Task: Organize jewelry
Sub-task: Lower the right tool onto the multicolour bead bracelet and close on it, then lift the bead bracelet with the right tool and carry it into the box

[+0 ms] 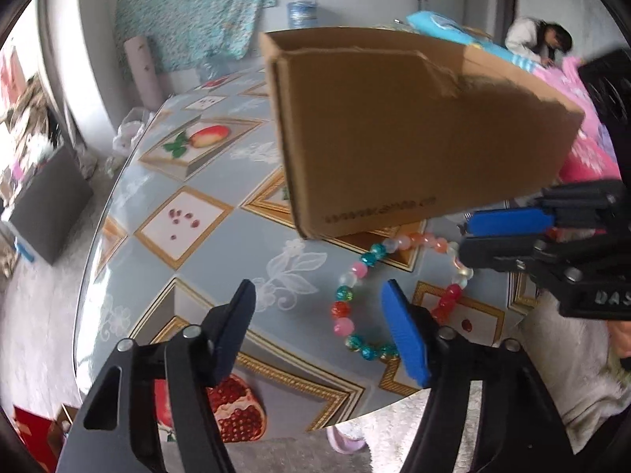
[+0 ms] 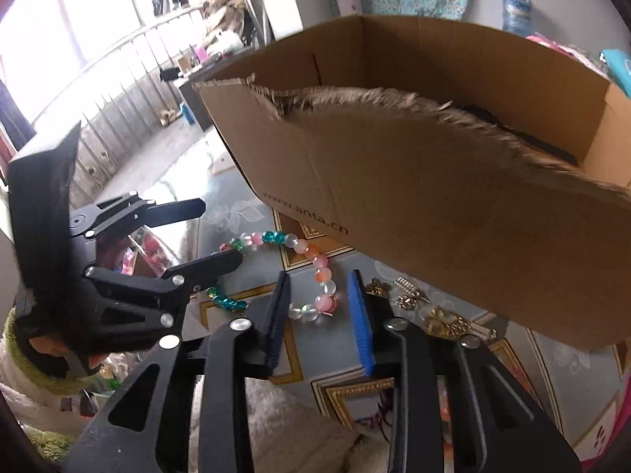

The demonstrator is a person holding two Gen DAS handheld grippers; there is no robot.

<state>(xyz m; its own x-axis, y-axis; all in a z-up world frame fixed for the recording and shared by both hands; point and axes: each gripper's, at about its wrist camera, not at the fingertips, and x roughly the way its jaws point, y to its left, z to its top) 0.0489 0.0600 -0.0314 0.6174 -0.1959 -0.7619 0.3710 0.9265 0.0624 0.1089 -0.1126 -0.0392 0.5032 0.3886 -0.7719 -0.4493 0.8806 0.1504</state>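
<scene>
A loop of pink, teal, red and clear beads (image 1: 355, 276) lies on the table in front of a brown cardboard box (image 1: 414, 126). My left gripper (image 1: 317, 295) is open just above the table, its blue finger (image 1: 402, 331) over the loop's near side. My right gripper (image 2: 319, 287) is open with the loop's pink and clear beads (image 2: 325, 295) between its fingers. In the left wrist view the right gripper (image 1: 465, 234) reaches in from the right beside the beads. Gold jewelry pieces (image 2: 445, 321) lie right of it, by the box (image 2: 453, 197).
The round table (image 1: 244, 236) has a grey-blue cloth with fruit pictures; its edge curves close on the near side. The box has a torn front wall. A person sits at the far right (image 1: 544, 39). Pink bedding (image 1: 583, 146) lies behind the box.
</scene>
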